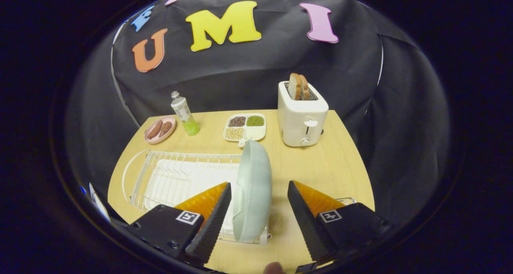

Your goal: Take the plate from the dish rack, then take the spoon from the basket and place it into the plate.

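Observation:
A pale green plate (253, 189) stands on edge at the right end of the white wire dish rack (168, 177). My gripper (259, 187) is open, its two orange-and-black fingers straddling the plate. The left finger (216, 210) sits close against the plate's left face. The right finger (304, 210) stands well apart from the plate's rim. Neither pad presses on the plate.
A white toaster (301, 115) with bread slices stands at the back right of the wooden table (320, 165). A divided white tray of beans (245, 126), a small bottle (183, 112) and a pink dish with food (160, 129) line the back. A fingertip (274, 268) shows below the fingers.

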{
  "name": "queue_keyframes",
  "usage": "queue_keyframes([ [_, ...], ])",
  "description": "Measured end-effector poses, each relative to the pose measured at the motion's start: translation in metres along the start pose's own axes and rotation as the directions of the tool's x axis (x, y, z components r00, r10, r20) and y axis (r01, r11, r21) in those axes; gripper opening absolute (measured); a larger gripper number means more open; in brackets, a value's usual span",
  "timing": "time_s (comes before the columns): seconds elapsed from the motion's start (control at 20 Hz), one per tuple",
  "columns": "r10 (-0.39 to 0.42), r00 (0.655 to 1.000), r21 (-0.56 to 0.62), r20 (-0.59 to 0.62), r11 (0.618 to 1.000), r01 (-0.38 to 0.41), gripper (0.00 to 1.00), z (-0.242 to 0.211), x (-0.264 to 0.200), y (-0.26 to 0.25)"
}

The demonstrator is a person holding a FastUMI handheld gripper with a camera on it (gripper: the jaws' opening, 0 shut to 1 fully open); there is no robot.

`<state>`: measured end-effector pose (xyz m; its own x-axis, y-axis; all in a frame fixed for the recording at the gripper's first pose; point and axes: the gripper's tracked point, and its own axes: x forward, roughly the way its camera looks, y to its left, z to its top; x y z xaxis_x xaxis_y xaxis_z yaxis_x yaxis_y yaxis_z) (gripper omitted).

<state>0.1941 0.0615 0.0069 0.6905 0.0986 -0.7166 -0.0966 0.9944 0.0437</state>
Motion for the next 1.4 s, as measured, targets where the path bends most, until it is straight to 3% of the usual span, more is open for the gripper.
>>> queue_keyframes([
  [0.2, 0.001, 0.997, 0.029, -0.071, 1.000, 0.001, 0.85, -0.006, 0.021, 0.003],
  [0.35, -0.033, 0.993, 0.055, -0.110, 0.998, 0.039, 0.72, -0.011, 0.028, -0.002],
  [0.5, -0.061, 0.990, 0.073, -0.131, 0.995, 0.071, 0.64, -0.015, 0.028, 0.000],
  [0.75, -0.128, 0.981, 0.100, -0.145, 0.985, 0.144, 0.39, -0.018, 0.021, 0.001],
  [1.0, -0.231, 0.964, 0.093, -0.132, 0.965, 0.245, 0.34, -0.014, 0.013, -0.008],
  [1.4, -0.290, 0.955, 0.077, -0.056, 0.953, 0.294, 0.32, -0.001, 0.002, -0.008],
])
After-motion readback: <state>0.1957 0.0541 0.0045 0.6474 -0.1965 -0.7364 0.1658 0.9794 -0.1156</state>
